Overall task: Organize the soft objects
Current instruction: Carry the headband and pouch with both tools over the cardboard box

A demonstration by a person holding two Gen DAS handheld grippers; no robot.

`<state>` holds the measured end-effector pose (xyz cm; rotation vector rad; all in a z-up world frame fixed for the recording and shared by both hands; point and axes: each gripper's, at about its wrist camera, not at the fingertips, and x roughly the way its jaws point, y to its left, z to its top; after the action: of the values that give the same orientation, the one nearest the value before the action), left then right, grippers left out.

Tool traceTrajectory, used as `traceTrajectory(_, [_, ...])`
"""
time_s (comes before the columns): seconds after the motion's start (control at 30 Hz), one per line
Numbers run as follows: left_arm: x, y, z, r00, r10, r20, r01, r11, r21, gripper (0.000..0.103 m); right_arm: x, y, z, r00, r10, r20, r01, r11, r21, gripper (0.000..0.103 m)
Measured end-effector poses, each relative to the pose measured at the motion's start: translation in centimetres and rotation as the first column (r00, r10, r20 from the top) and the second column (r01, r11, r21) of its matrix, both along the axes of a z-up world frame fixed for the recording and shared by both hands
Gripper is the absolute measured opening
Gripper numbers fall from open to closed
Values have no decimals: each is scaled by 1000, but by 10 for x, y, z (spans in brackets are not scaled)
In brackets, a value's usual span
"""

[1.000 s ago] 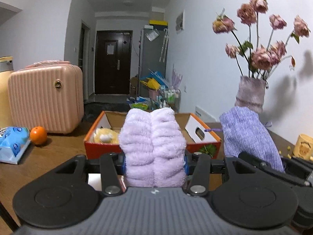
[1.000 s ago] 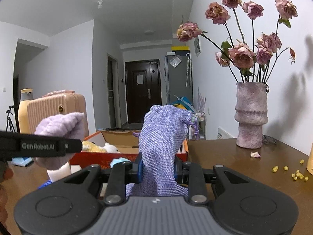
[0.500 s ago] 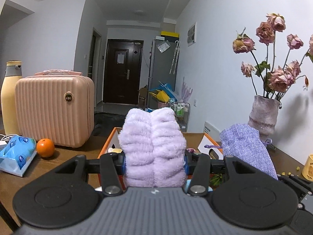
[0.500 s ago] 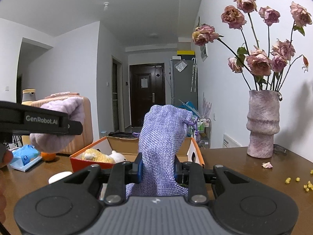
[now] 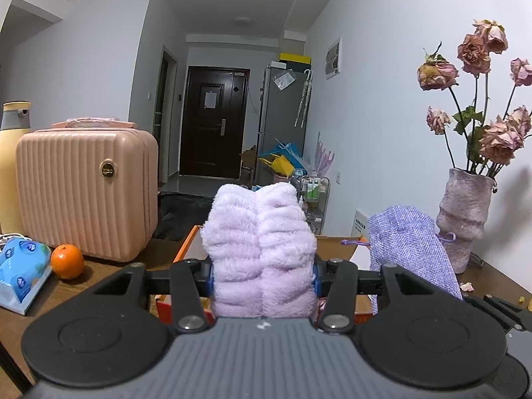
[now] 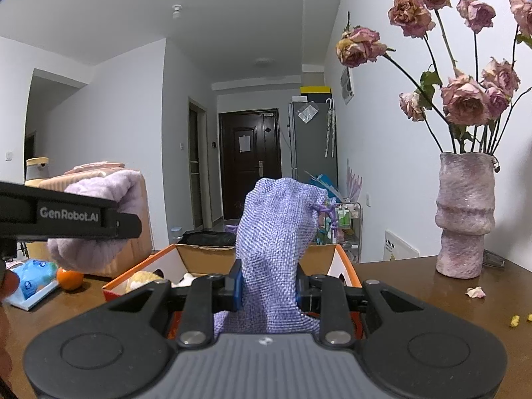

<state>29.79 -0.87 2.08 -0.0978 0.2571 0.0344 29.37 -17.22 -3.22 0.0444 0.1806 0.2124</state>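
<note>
My left hand-held gripper (image 5: 262, 274) squeezes the fluffy purple towel (image 5: 261, 249); my right hand-held gripper (image 6: 267, 287) pinches the purple pouch (image 6: 276, 249). Both moved closer over the orange box (image 6: 345, 262), ready to drop.

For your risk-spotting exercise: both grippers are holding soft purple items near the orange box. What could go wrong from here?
1. The woven pouch droops out of the right gripper and may snag the orange box rim.
2. The vase stands close on the right; a wide swing might topple it.
3. The left gripper squeezes the fluffy towel, which could slip.
</note>
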Motion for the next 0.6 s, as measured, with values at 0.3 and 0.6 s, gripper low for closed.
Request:
traceTrajectory(0.3, [42,0,-6,999,25,-25,-25,1000,4,48,39,4,-5,1000,-6,-11,6,1000,7,26])
traceTrajectory(0.6, [84,-1,-12,998,41,-46,-40,999,6,48,77,7,-9,1000,-17,-18,16,1000,-8,26])
